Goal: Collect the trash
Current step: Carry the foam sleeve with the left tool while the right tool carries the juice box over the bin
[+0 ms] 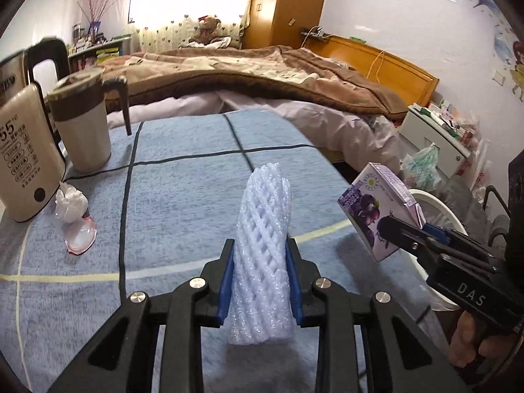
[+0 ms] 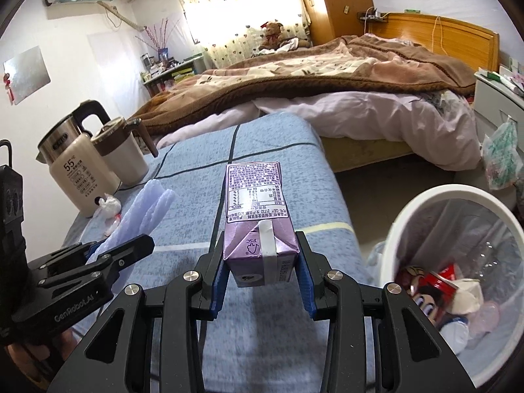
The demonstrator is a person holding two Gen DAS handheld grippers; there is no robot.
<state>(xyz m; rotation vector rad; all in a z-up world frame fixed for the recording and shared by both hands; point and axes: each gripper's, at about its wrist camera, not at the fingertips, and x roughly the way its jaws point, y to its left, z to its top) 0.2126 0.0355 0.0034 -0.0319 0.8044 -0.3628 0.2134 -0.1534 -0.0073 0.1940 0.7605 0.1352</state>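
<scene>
Task judged roughly mid-way: two items picked up, none of them dropped yet. Some trash is already seen inside the white bin (image 2: 409, 226) (a red printed wrapper and crumpled paper among it), at 4 o'clock in the right wrist view, beside the desk (image 1: 183, 170).

Left gripper (image 1: 260, 281): closed most of the way on the white foam net sleeve (image 1: 265, 245), which is held upright and lightly squeezed between the blue pads (image 1: 226, 281).

Right gripper (image 2: 262, 271): clamped across the purple drink carton (image 2: 253, 203), held by its sides, clear of the desk, bin not yet reached.

Left on the desk: a crumpled white tissue (image 1: 70, 204) and a pink-rimmed foil lid (image 1: 80, 237) at 9 o'clock in the left wrist view, just beside the cream kettle (image 1: 24, 157) (the kettle and the mug (image 1: 82, 124) are judged not to be trash)
</scene>
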